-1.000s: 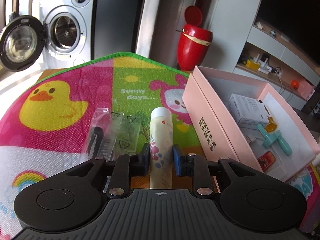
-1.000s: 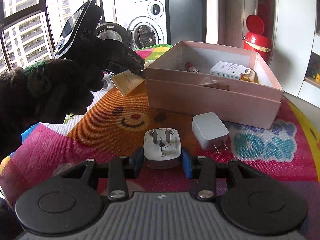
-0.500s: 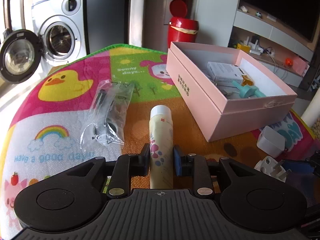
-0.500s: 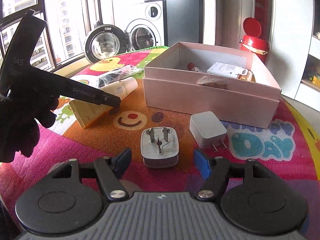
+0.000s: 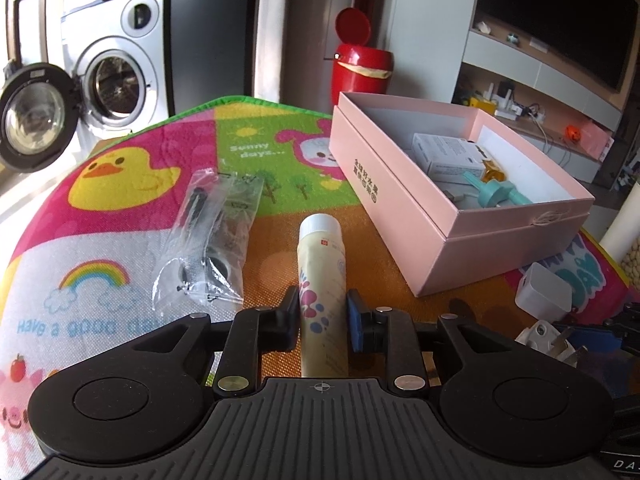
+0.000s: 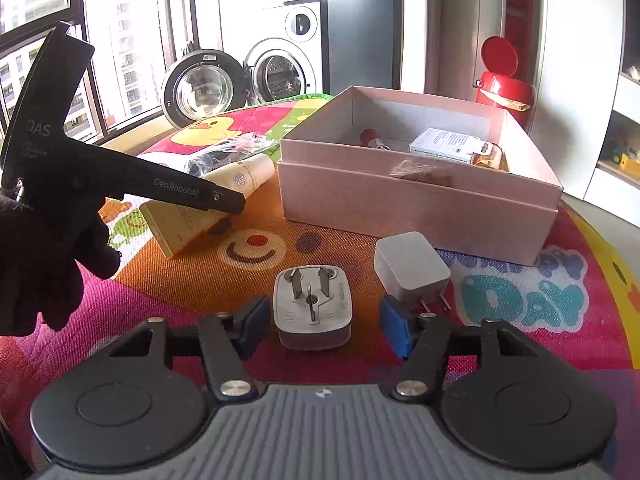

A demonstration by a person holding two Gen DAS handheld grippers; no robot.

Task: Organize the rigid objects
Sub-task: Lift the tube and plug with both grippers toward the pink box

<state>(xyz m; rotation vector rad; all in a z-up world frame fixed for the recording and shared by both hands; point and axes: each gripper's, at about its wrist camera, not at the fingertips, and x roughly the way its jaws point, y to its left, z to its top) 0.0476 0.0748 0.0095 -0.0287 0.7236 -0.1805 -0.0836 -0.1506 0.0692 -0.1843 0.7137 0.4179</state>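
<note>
Left fingers [image 5: 295, 314] clamp cream tube [image 5: 323, 280], lying on the play mat [image 5: 120, 220] left of the pink box [image 5: 408, 216]. Right gripper [image 6: 324, 322] closing around grey plug adapter [image 6: 312, 304], pads not touching yet; white charger [image 6: 410, 266] just in front of box.

Cartoon mat [image 5: 132, 216] under pink box [image 5: 400, 200], bagged parts [image 5: 208, 240], two plugs [image 6: 412, 264]

A second ago the left hand-held gripper [image 5: 323, 320] held the cream tube [image 5: 322, 280] close to the pink box [image 5: 452, 216]; now tube and gripper sit back toward 7 o'clock. The right hand-held gripper [image 6: 322, 324], then clamped on the grey plug [image 6: 313, 304], let go and its jaws are closing again, pads clear of the plug.
</note>
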